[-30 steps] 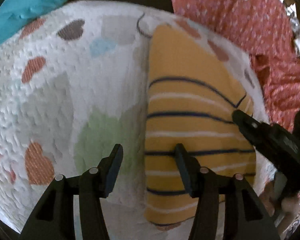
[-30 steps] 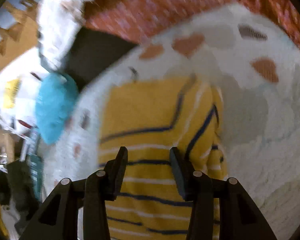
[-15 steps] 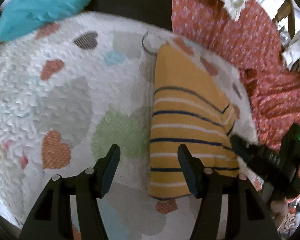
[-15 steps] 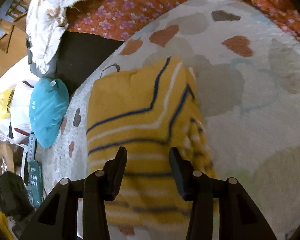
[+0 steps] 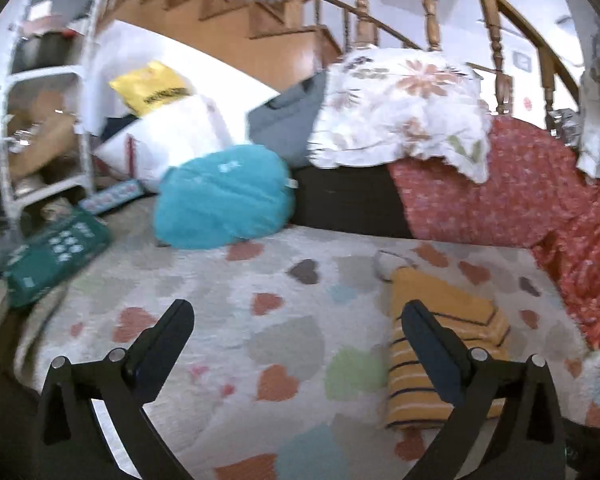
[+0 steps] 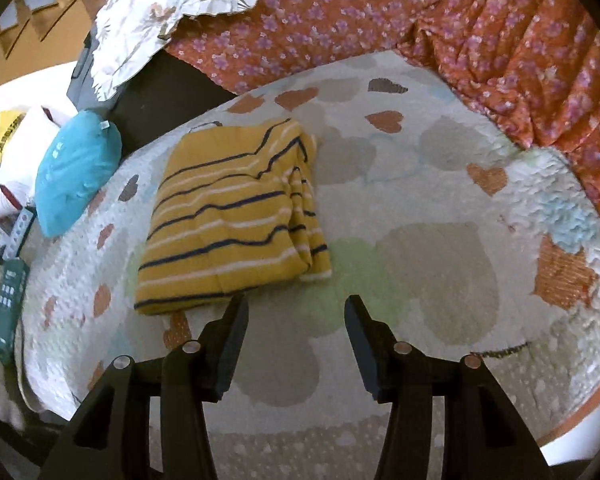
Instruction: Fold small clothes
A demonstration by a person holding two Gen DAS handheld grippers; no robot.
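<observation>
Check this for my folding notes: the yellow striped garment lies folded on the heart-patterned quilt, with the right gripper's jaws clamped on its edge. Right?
Not quite. The yellow striped garment does lie folded on the heart-patterned quilt, but the right gripper holds nothing: the right wrist view shows its jaws opening over bare quilt, clear of the garment's edge.

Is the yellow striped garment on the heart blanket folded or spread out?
Folded: the yellow striped garment lies as a compact rectangle with stacked layers along one edge.

Left hand-held gripper (image 5: pixel 296 320) opening wide, apparently empty; right hand-held gripper (image 6: pixel 296 314) also opening, nothing between its jaws.
</observation>
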